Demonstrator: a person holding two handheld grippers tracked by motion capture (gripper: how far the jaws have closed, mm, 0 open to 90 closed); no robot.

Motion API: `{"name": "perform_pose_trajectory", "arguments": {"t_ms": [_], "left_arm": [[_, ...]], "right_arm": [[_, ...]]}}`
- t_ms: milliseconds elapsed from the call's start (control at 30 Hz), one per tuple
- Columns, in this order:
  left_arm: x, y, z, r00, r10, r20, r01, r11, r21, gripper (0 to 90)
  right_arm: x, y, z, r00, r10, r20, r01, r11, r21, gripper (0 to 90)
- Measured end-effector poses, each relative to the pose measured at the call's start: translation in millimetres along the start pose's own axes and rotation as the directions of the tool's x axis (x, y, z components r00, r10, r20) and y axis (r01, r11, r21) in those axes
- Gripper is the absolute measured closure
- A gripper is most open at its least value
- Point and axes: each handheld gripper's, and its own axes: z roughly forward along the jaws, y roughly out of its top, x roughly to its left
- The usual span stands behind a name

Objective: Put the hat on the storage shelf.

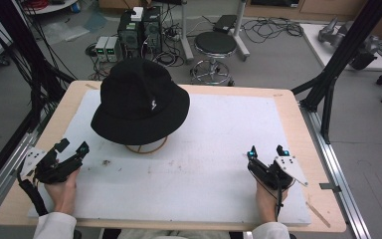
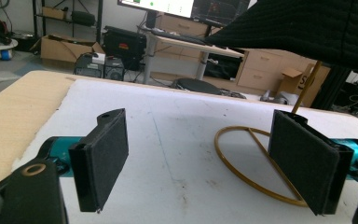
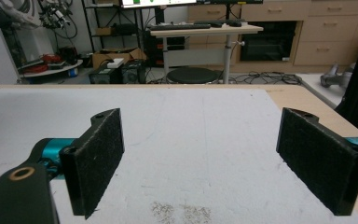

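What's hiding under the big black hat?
The black hat sits on a thin gold wire stand. Its round base ring lies on the white mat, and one rod rises under the brim. The stand's top is covered.

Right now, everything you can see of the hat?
The hat is a black bucket hat of knit-looking fabric with a small white mark on its crown and a wide, drooping brim. It sits upright on a thin gold wire stand, whose ring base rests on the white mat. Neither hand-held gripper touches it.

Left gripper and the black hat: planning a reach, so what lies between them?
High view: bare white mat between left gripper and black hat.
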Motion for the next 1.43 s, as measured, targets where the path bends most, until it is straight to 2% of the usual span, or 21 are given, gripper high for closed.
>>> {"name": "perform_pose_trajectory", "arguments": {"t_ms": [433,533,967,1433], "left_arm": [[-0.3,0.0,0.0,1.0,-0.002,0.003,0.002,1.0,0.001,20.3],[-0.8,0.0,0.0,1.0,-0.002,0.006,0.002,1.0,0.0,20.3],[-0.5,-0.2,0.4,1.0,-0.001,0.008,0.001,1.0,0.005,20.3],[-0.5,-0.3,0.8,1.0,-0.002,0.01,0.002,1.0,0.007,20.3]], "right_arm": [[-1.3,-1.4,-1.3,0.9997,0.024,0.003,-0.024,1.0,-0.011,13.3],[-0.9,-1.3,-2.5,0.9998,0.016,0.013,-0.016,1.0,-0.023,13.2],[1.3,-2.5,-0.7,0.9999,-0.002,0.012,0.002,1.0,-0.008,13.3],[3.1,-3.0,-0.8,1.0,0.007,-0.003,-0.007,1.0,-0.003,13.4]]}}
